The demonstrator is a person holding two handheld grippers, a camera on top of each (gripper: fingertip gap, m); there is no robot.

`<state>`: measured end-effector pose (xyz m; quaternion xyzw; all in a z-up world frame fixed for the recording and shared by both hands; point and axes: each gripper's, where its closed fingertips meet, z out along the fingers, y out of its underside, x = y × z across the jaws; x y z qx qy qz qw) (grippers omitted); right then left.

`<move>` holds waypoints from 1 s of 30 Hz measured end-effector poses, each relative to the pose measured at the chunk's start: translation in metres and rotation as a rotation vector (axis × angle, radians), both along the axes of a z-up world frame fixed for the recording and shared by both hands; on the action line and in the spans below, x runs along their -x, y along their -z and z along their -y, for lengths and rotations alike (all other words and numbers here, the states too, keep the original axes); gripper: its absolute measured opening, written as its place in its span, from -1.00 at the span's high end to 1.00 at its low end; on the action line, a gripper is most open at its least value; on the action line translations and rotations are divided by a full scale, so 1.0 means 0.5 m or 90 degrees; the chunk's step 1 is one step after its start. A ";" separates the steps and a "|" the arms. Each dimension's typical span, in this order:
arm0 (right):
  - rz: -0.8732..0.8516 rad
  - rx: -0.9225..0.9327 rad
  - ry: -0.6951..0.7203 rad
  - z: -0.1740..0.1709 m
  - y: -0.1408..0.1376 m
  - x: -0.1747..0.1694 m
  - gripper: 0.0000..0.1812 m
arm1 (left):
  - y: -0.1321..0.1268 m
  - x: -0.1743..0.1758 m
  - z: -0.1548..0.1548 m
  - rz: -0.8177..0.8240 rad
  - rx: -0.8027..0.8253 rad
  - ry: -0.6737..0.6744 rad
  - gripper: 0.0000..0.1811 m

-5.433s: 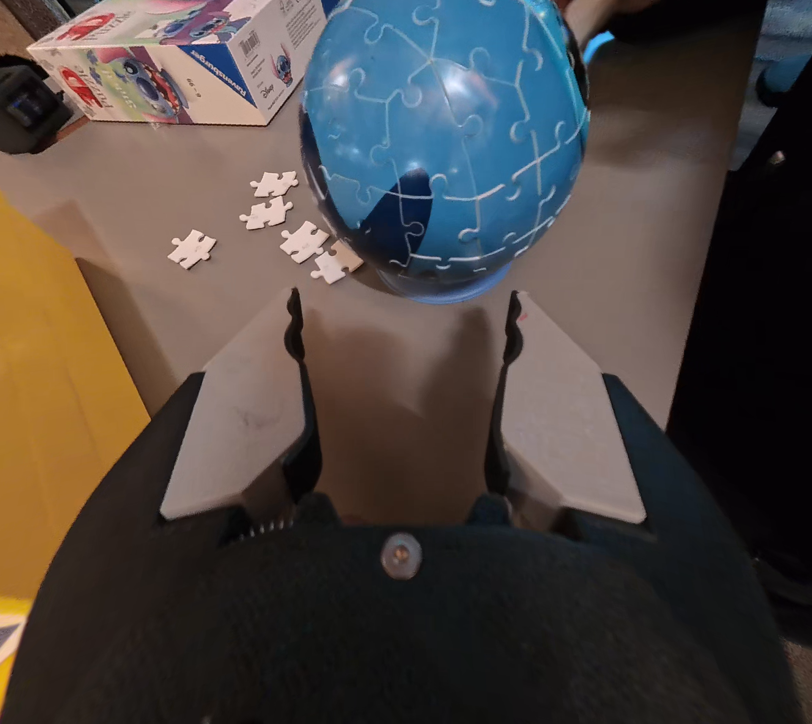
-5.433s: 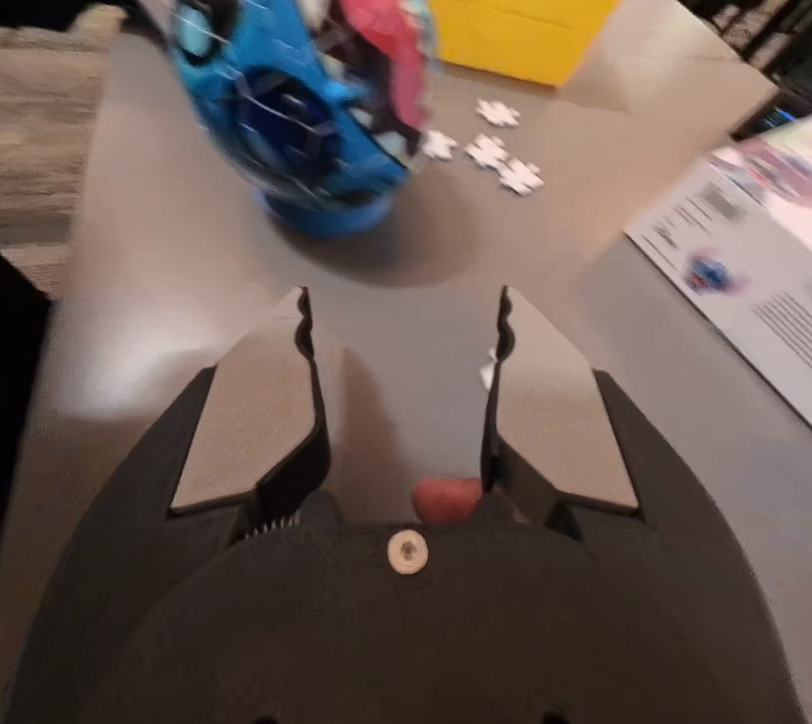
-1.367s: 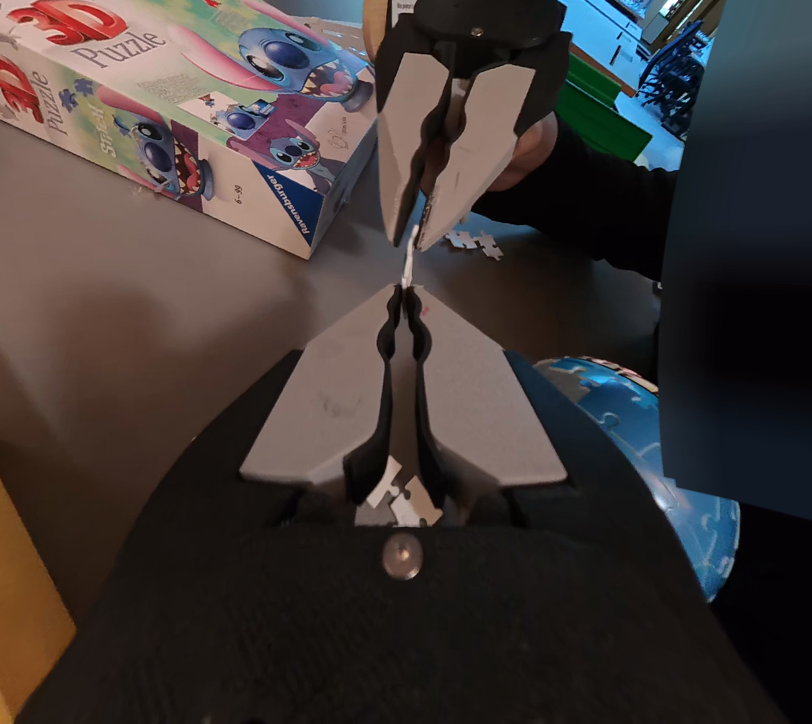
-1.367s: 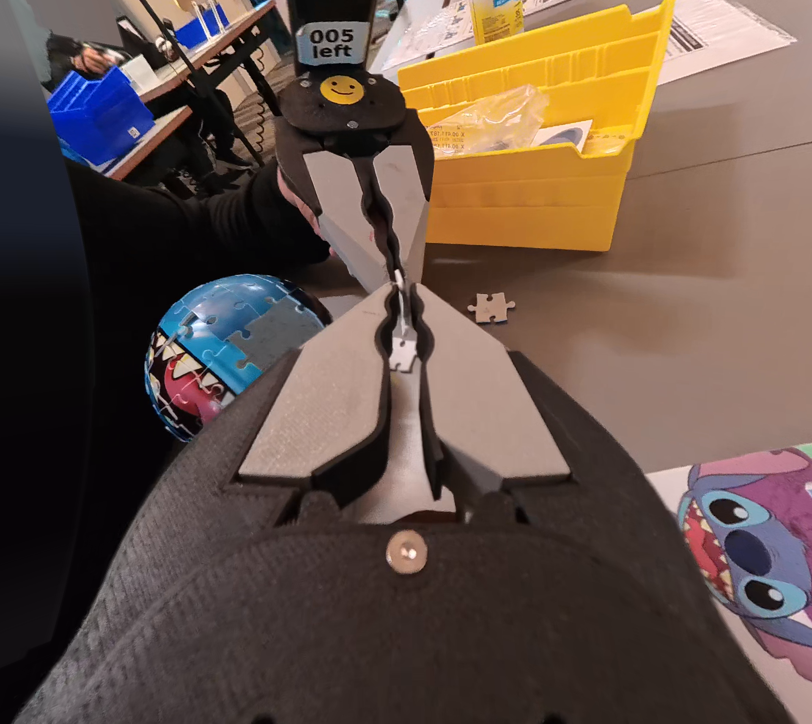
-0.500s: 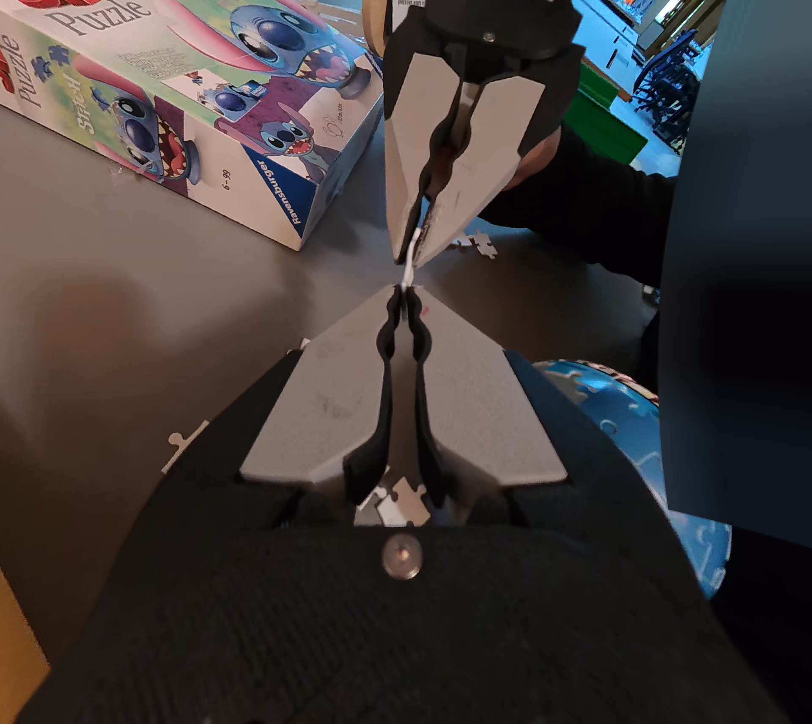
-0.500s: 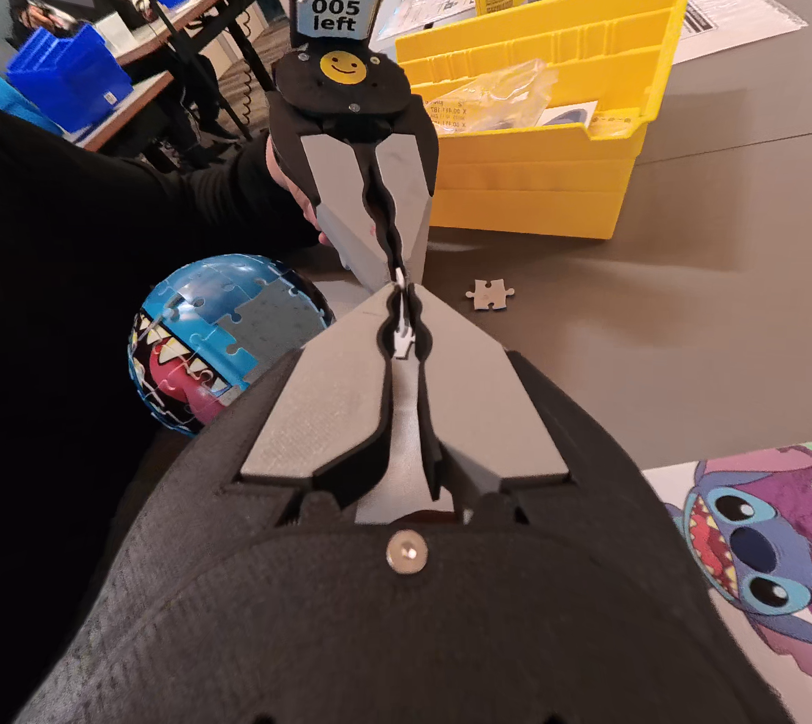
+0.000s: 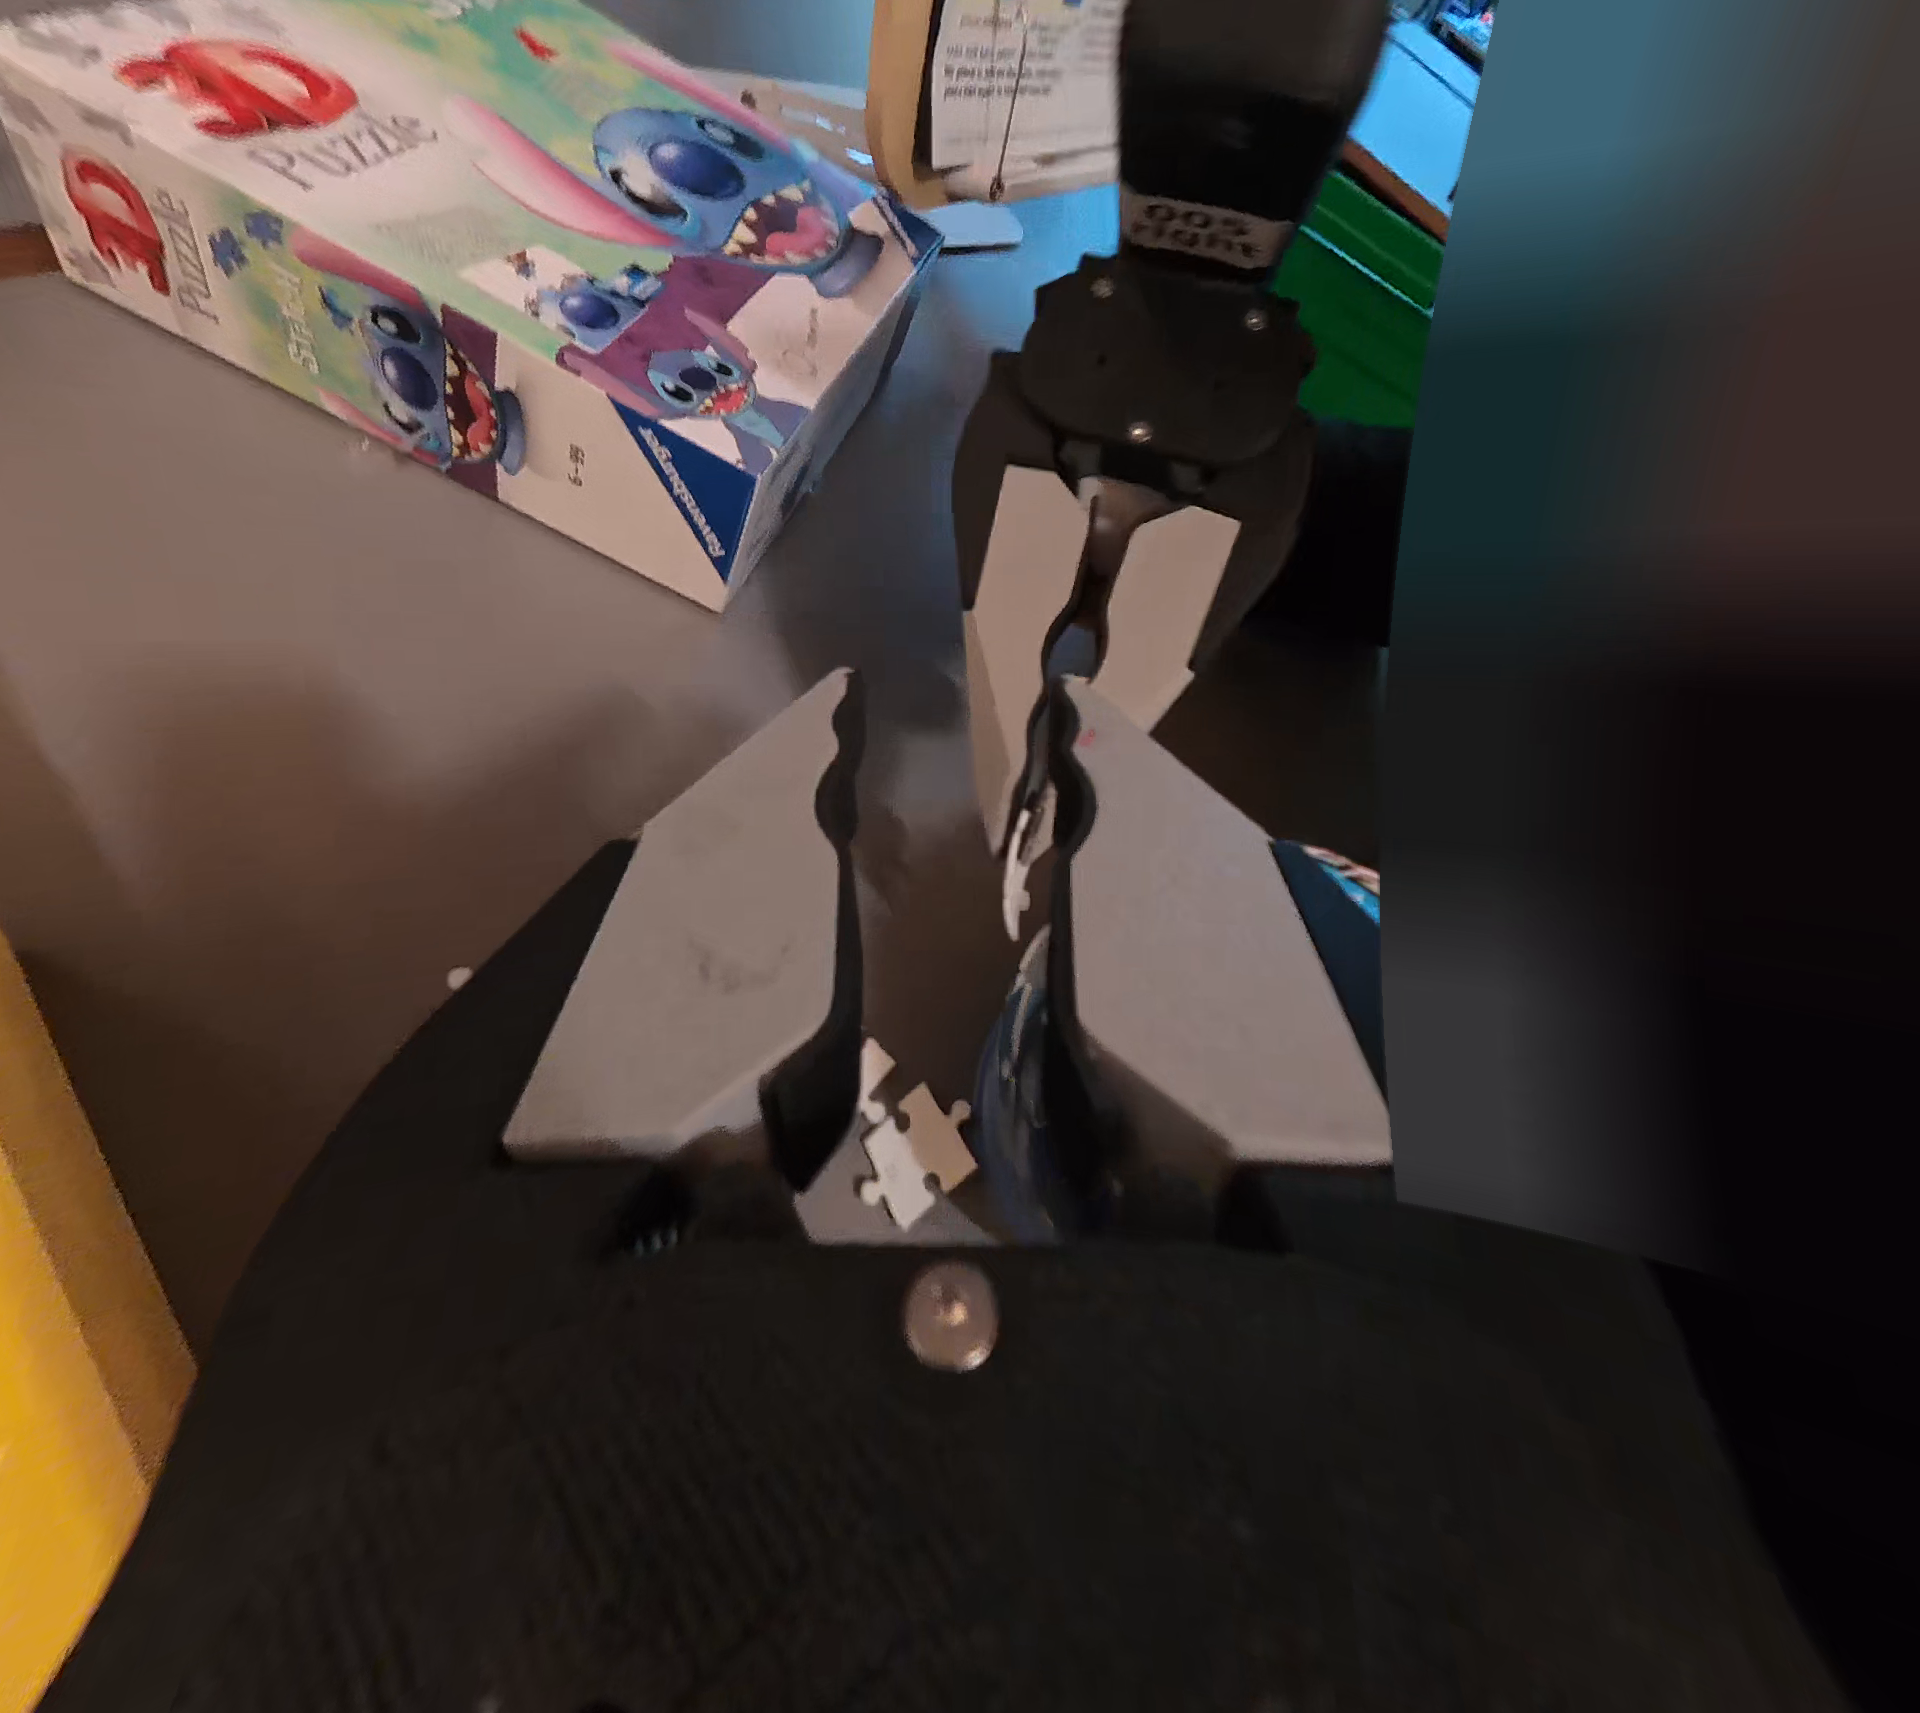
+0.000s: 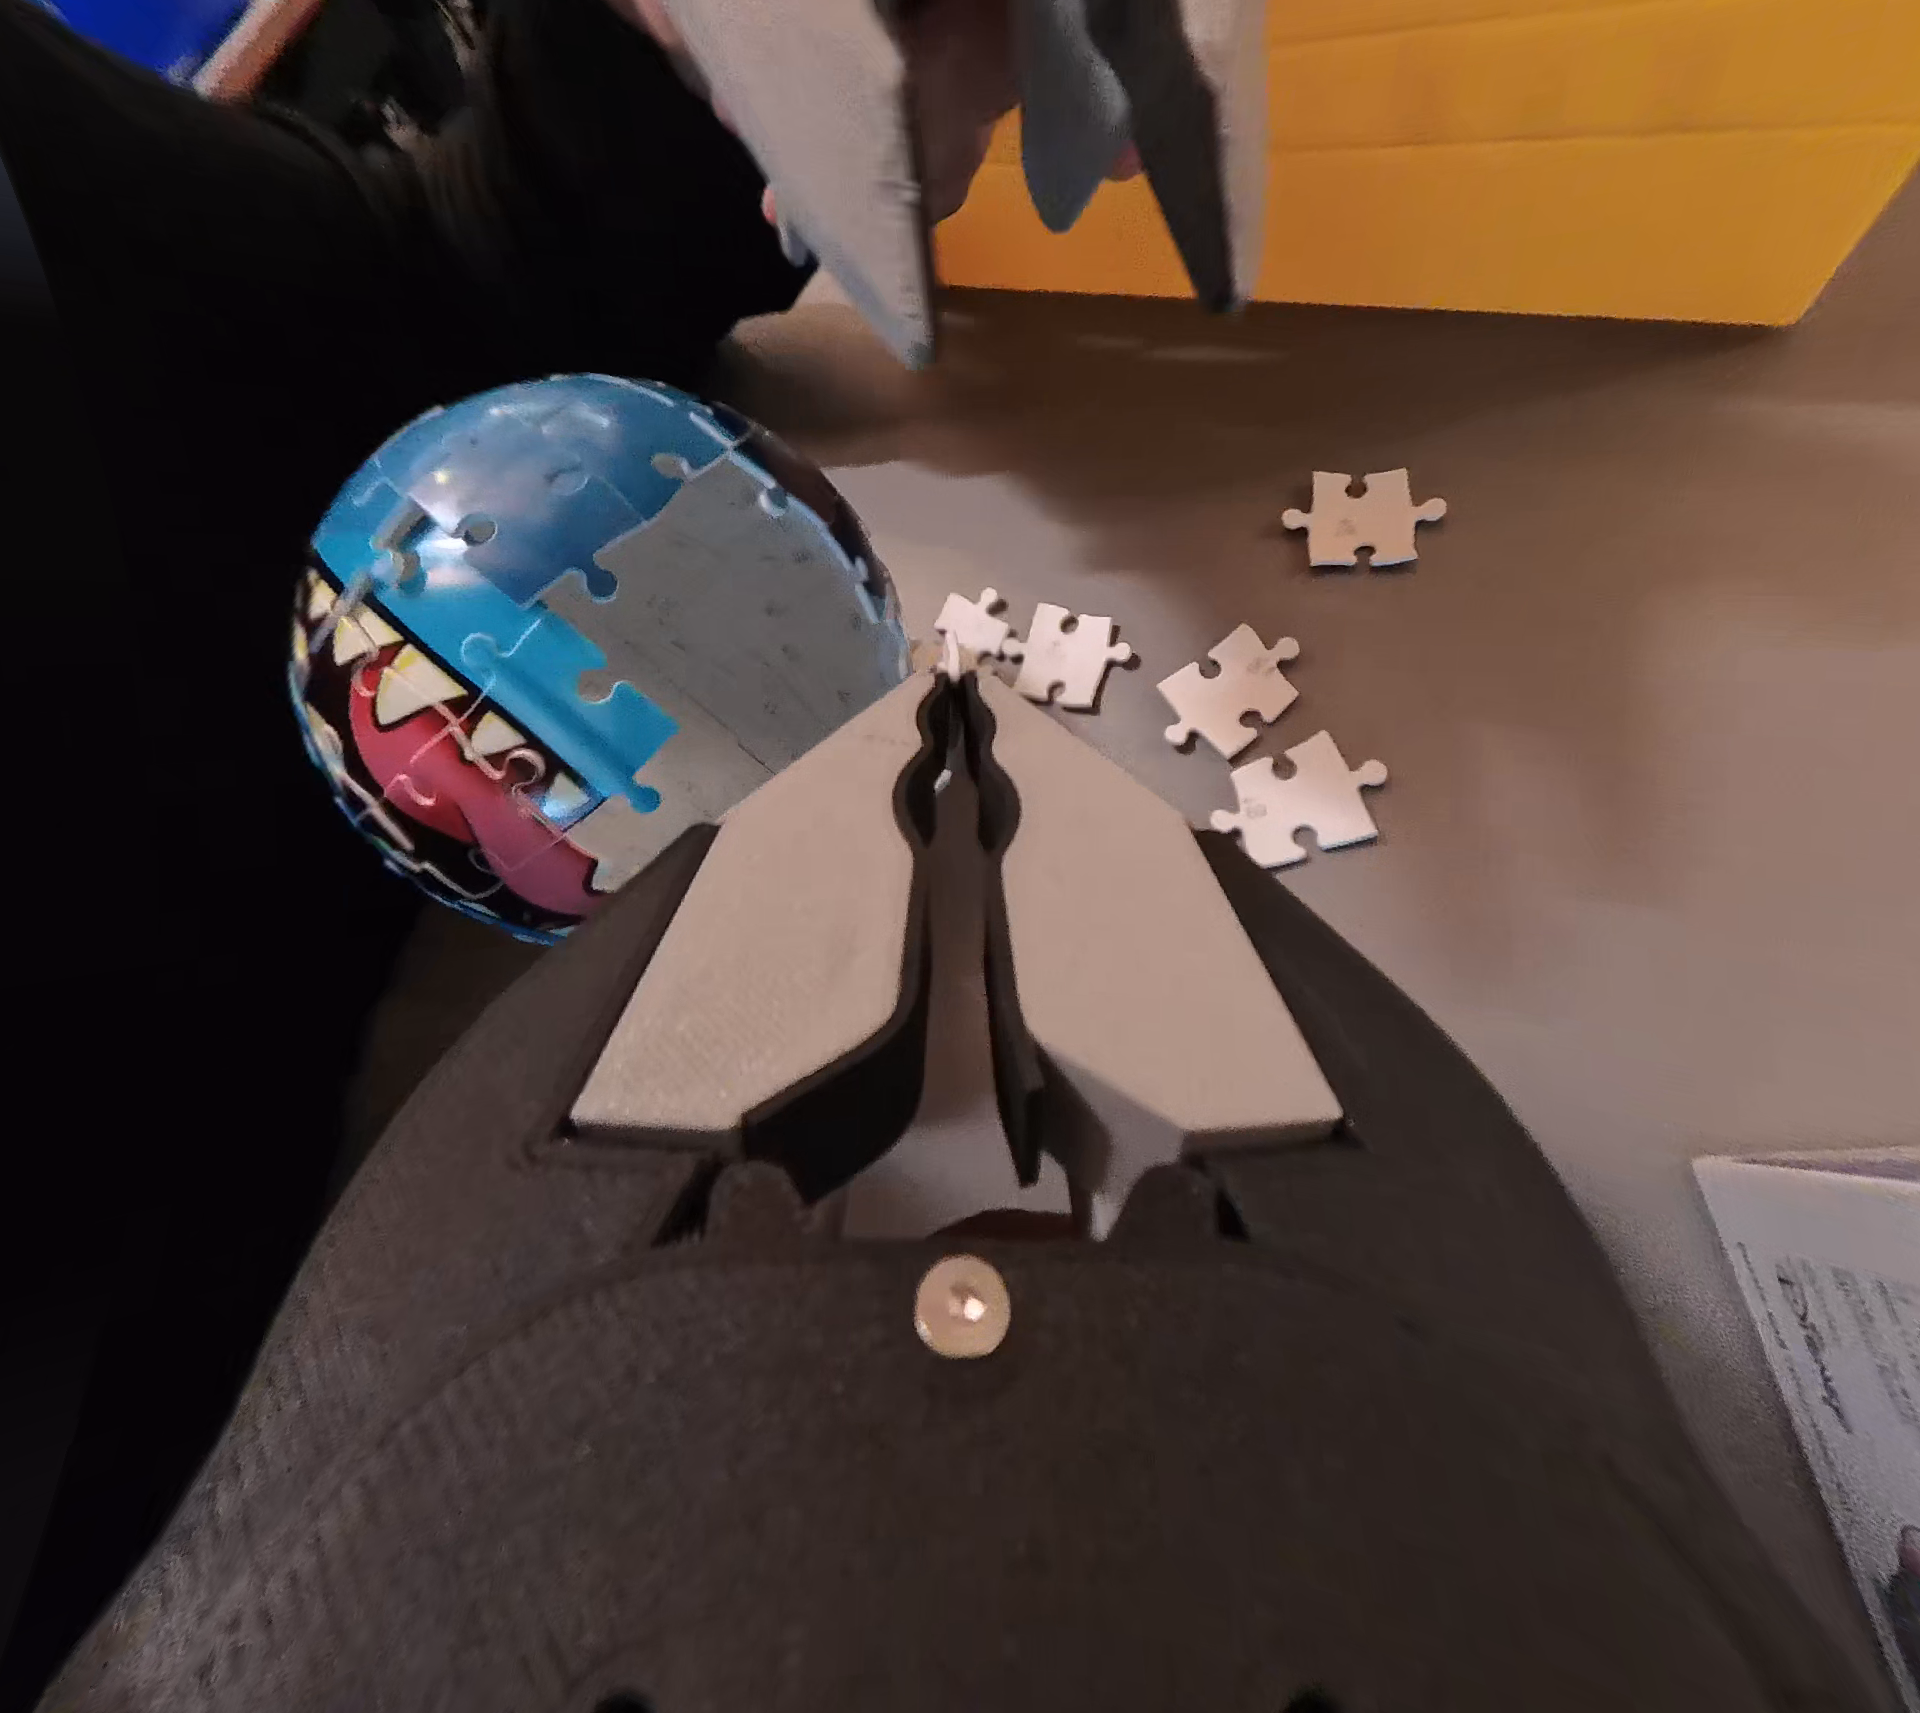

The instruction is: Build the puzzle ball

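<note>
The blue puzzle ball (image 8: 540, 645) stands on the grey table, with a grey gap of bare shell on its upper right side. My right gripper (image 8: 951, 689) is shut on a white puzzle piece (image 8: 948, 661), just right of the ball's gap. My left gripper (image 7: 954, 695) is open and empty; it also shows in the right wrist view (image 8: 1070, 328), above the table behind the ball. In the left wrist view the right gripper (image 7: 1029, 822) points down with the white piece (image 7: 1021, 879) at its tips, beside my right finger. A sliver of the ball (image 7: 1023, 1029) shows below.
Several loose white pieces (image 8: 1231, 702) lie on the table right of the ball, one farther back (image 8: 1361, 515). A yellow bin (image 8: 1558, 105) stands behind them. The puzzle box (image 7: 468, 261) lies at the far left of the left wrist view. A dark sleeve (image 8: 208, 313) is left of the ball. One gripper's finger ends stand about 7 cm off the other's.
My left gripper has opened and let go of the piece both grippers held. My right gripper keeps the piece and has dropped down next to the ball's gap.
</note>
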<state>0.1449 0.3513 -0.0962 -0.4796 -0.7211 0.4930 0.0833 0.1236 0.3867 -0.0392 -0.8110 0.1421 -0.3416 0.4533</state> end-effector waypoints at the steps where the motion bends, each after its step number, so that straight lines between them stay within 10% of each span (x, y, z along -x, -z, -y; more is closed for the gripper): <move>1: -0.006 -0.019 -0.003 0.004 0.001 -0.001 1.00 | 0.001 -0.003 0.005 0.001 0.015 0.011 0.64; 11: -0.029 -0.124 -0.046 0.039 0.012 -0.009 1.00 | 0.028 0.003 0.052 -0.236 0.142 0.048 0.66; 30: -0.023 -0.170 -0.062 0.051 0.031 0.015 1.00 | 0.082 -0.015 0.099 -0.236 0.317 0.203 0.74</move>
